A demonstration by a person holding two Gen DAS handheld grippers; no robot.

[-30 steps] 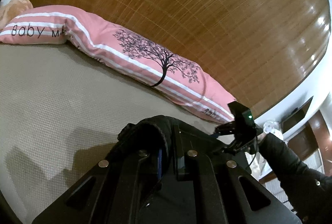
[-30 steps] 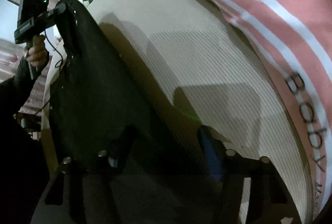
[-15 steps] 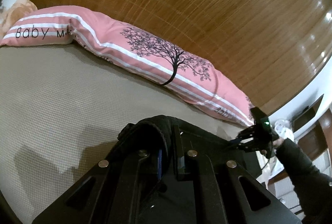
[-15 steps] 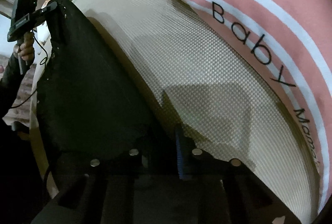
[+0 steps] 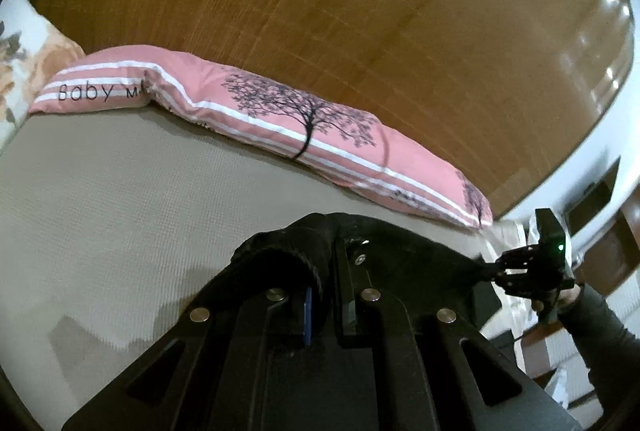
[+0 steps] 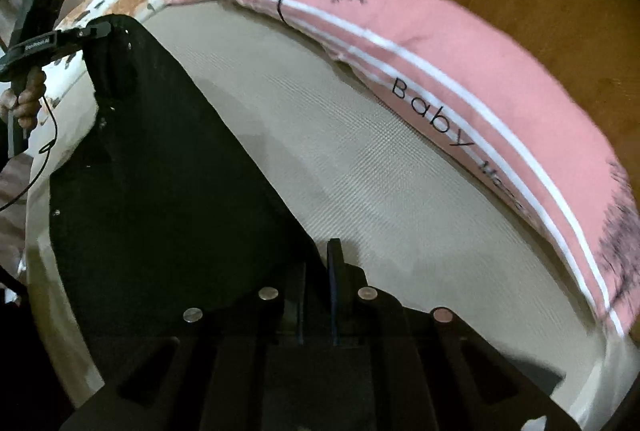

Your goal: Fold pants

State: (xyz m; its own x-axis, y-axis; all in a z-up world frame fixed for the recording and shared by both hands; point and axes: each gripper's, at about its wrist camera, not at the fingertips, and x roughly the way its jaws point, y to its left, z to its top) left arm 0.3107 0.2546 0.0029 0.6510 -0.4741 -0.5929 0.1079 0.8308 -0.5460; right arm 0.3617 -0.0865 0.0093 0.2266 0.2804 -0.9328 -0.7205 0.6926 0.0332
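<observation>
While both pairs of jaws are closed, each has a corner of the black pants [image 6: 160, 191] pinched between its pads. The left gripper [image 5: 326, 295] holds a thick bunch of dark cloth, low in the middle of its frame. The right gripper [image 6: 316, 295] has just been closing, and the edge of the cloth now sits between its jaws, at the lower middle of its own view.

Between the two grippers the pants hang as a wide dark sheet above the beige bed [image 6: 360, 171], stretched from the upper left of the right view down to its centre. The cloth looks soft and light; it sags and would likely fold under its own weight. Its corners or waistband seem the best places to hold it, since a grip in the middle would only gather it. Behind lies a pink pillow [image 5: 320, 127].
</observation>
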